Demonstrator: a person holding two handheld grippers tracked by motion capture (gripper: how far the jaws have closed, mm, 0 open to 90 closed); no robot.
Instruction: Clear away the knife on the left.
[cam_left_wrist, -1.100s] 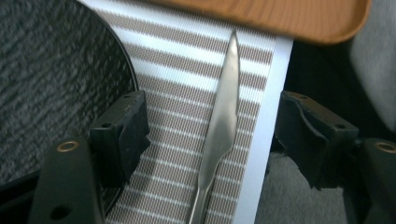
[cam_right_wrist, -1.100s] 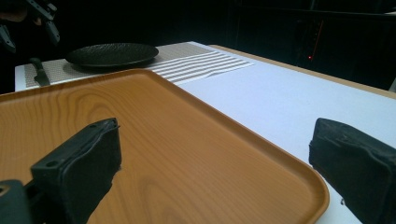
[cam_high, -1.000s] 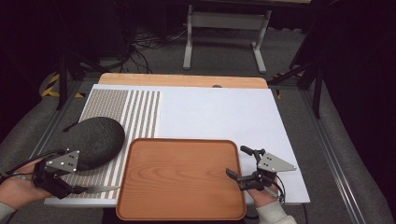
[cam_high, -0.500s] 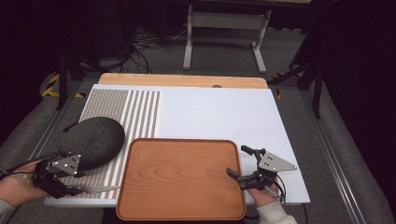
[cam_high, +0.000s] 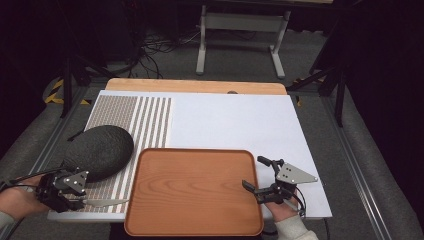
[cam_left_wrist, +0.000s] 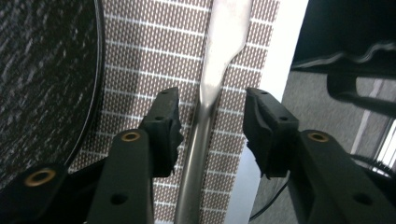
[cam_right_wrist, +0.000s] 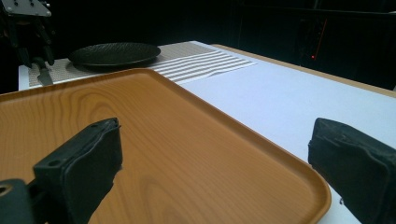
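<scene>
A silver knife (cam_high: 104, 202) lies on the striped placemat (cam_high: 150, 120) near the table's front left corner, blade pointing toward the wooden tray (cam_high: 192, 195). My left gripper (cam_high: 81, 202) hangs over its handle. In the left gripper view the left gripper (cam_left_wrist: 212, 95) is open, one jaw on each side of the knife (cam_left_wrist: 229, 28) with a gap on both sides. My right gripper (cam_high: 253, 172) stands open at the tray's right rim. In the right gripper view the right gripper (cam_right_wrist: 215, 128) has the tray (cam_right_wrist: 140, 130) edge between its jaws.
A dark speckled plate (cam_high: 100, 149) rests on the placemat just beyond the knife, its rim close to the left gripper. The white mat (cam_high: 235, 122) behind the tray is bare. The table's front edge runs right beside the knife.
My left gripper has sunk a little toward the knife handle. The right gripper and the tray have not moved.
</scene>
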